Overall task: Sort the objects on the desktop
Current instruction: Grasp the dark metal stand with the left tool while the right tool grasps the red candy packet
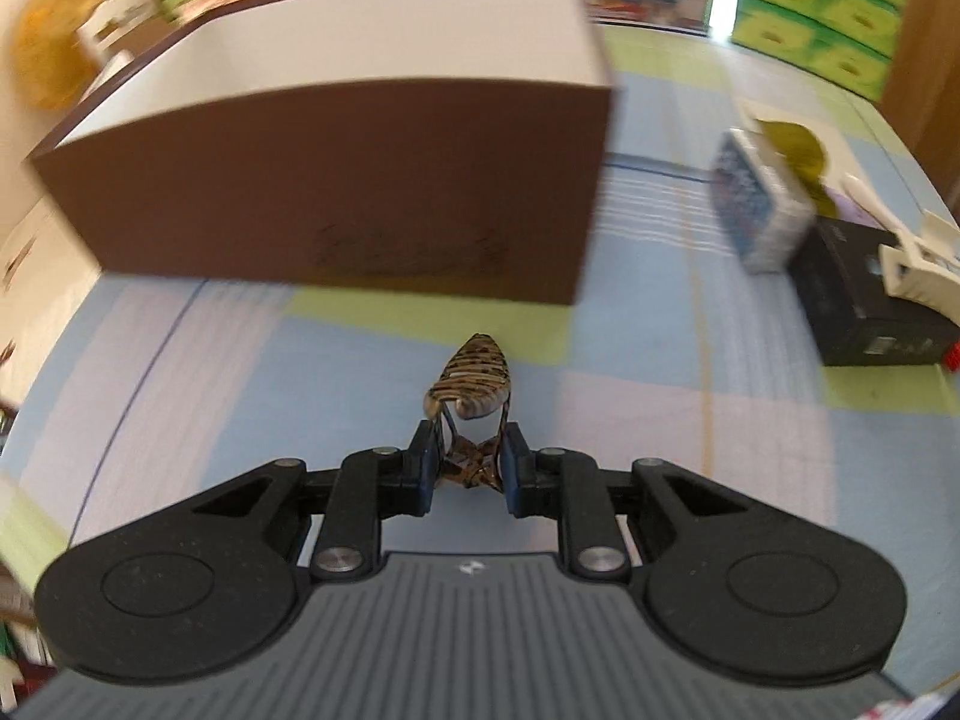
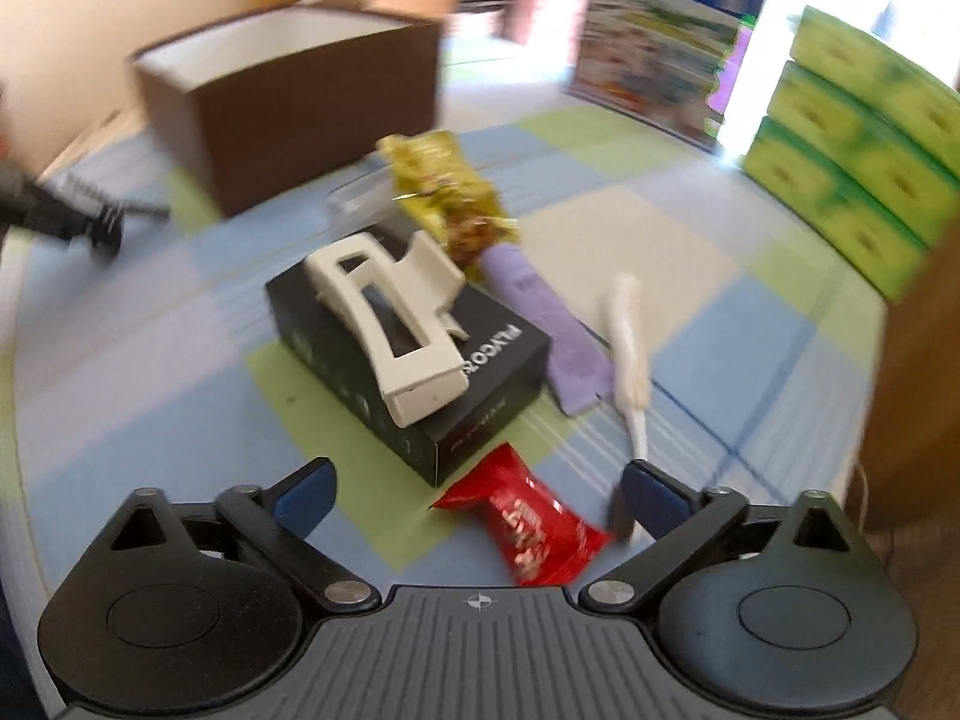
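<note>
My left gripper (image 1: 467,450) is shut on the handles of a brown striped hair claw (image 1: 474,381), held above the checked tablecloth just in front of the open brown box (image 1: 336,180). My right gripper (image 2: 477,483) stands open over a red snack packet (image 2: 528,531), which lies between its fingers; the pads do not press on it. Just beyond is a black box (image 2: 480,414) with a white hair claw (image 2: 396,324) on top. A yellow-green snack bag (image 2: 444,192), a purple packet (image 2: 558,330) and a white wrapped stick (image 2: 627,348) lie behind it.
A blue and white tissue pack (image 1: 756,204) stands beside the black box (image 1: 858,300). Stacked green cartons (image 2: 858,138) and a colourful printed box (image 2: 660,42) line the far right. A wooden panel (image 2: 918,360) borders the right edge. The brown box (image 2: 300,114) sits far left.
</note>
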Motion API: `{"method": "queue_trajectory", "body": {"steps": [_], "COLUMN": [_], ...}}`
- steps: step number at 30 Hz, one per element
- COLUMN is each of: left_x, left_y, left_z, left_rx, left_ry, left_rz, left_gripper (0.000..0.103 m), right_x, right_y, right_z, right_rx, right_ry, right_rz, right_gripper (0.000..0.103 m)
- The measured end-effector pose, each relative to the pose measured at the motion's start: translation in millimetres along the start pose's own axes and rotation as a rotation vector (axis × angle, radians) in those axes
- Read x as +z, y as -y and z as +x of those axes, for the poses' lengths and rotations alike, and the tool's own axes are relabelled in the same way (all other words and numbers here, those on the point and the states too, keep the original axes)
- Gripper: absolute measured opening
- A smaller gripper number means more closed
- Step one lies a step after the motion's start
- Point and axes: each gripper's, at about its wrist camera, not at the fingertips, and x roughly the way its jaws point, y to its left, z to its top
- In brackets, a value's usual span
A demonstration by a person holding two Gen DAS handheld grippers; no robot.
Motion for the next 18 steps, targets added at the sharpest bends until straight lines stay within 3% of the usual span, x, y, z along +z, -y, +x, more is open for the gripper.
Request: {"method": "queue_trajectory", "body": {"steps": [1,3,6,9,18], "left_x": [-2.3,-6.6,-11.3,-16.5,-23.9], "left_y": [-5.1,-12.4,-19.4,-25.7,-35.6], "left_z": [-1.7,-4.8,-8.4,-11.8,-11.6], "left_rx": [0.009,0.028,0.041,0.048,0.024], "left_ry": [-0.002,-0.003,-0.004,-0.003,0.002], "left_rz": [-0.014,-0.034,-0.058,-0.071,-0.083], "left_gripper": [0.018,0.018,0.018,0.018,0.018], "right_x": [0.2,0.4,-5.6,-11.5,-27.7], "right_y": [2.8,10.0,20.3,25.0,-20.1], "right_z": [4.8,16.2,29.7,29.5,10.8], "right_rx": [0.017,0.050,0.077,0.104,-0.030], "right_ry": [-0.010,-0.050,-0.102,-0.111,-0.118], "right_rz": [-0.027,-0.053,-0.030,0.048,0.249], "right_gripper": [0.083,0.062,0.052,0.048,0.041]}}
